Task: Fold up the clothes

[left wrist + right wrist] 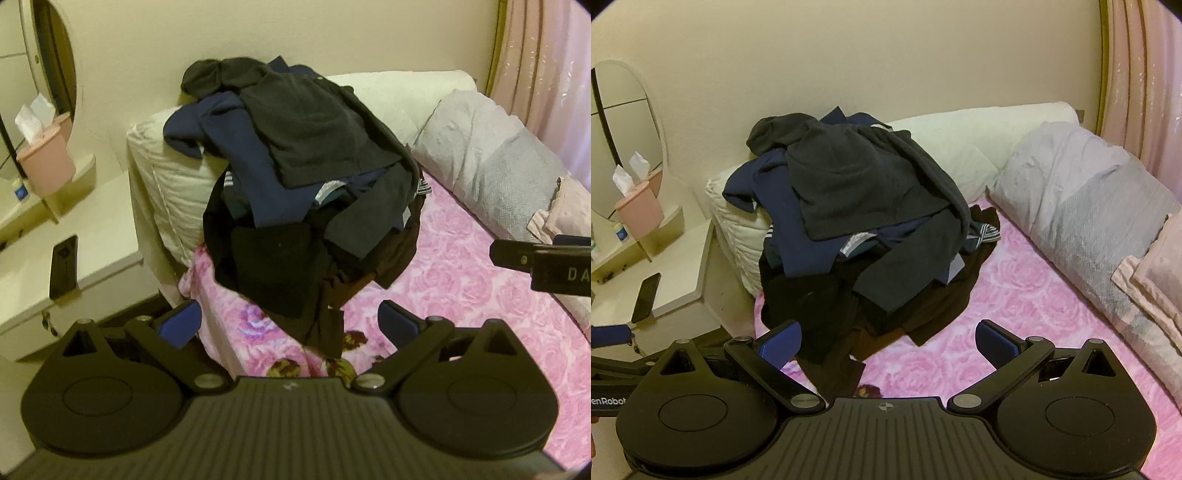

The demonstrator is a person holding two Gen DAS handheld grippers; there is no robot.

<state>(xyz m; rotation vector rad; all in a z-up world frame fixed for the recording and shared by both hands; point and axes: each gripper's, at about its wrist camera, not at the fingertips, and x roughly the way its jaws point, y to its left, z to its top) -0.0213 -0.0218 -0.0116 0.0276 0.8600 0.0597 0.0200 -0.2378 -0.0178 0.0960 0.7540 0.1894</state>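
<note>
The left gripper (290,325) is held level, its two blue-padded fingers (179,325) spread wide with nothing between them. The right gripper (888,341) has the same pose, its fingers (995,341) wide apart and empty. Each gripper shows at the edge of the other's view, so they sit side by side.

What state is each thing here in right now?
Left gripper: open, empty.
Right gripper: open, empty.
Clothes: unfolded, heaped on the bed.
Bed: pink rose cover, mostly bare.
Grey pillow: lying beside the heap.
Phone: flat on the nightstand.
</note>
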